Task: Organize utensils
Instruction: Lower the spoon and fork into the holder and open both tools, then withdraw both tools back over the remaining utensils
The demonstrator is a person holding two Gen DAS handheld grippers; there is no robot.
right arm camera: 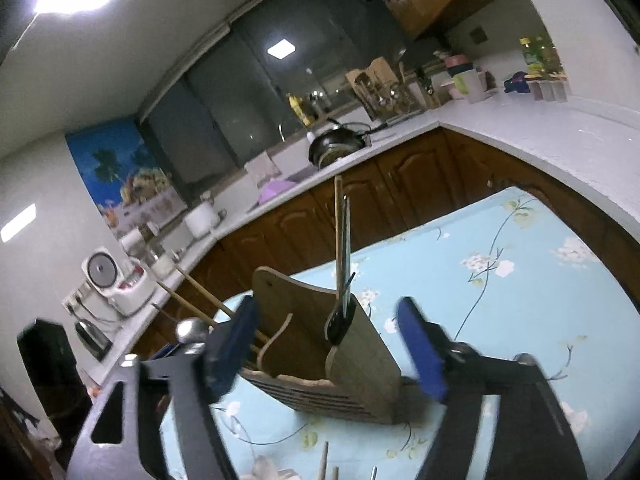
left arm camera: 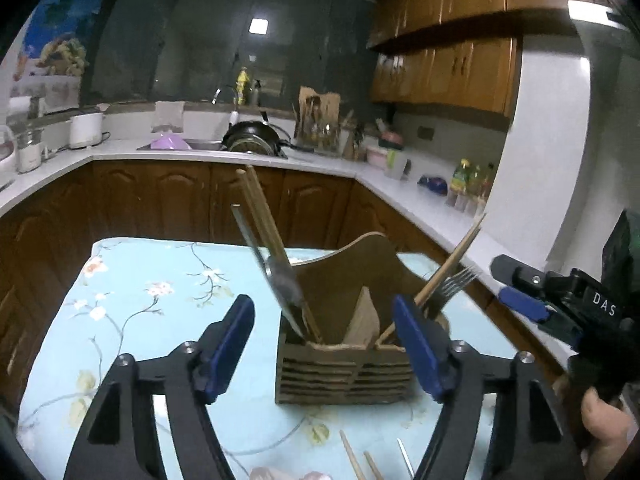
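Now between picks: both tongs apart, empty, facing holder. Next: grab loose chopsticks off bench, slot in.

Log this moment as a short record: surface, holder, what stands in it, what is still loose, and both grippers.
surface: table with a light blue floral cloth
holder: wooden utensil holder, upright on the cloth, divided into compartments
left compartment: wooden chopsticks and a metal spoon, leaning left
right compartment: a fork and a wooden stick, leaning right
still loose: chopstick ends on the cloth at the near edge
left gripper: open, nothing held
right gripper: open, nothing held
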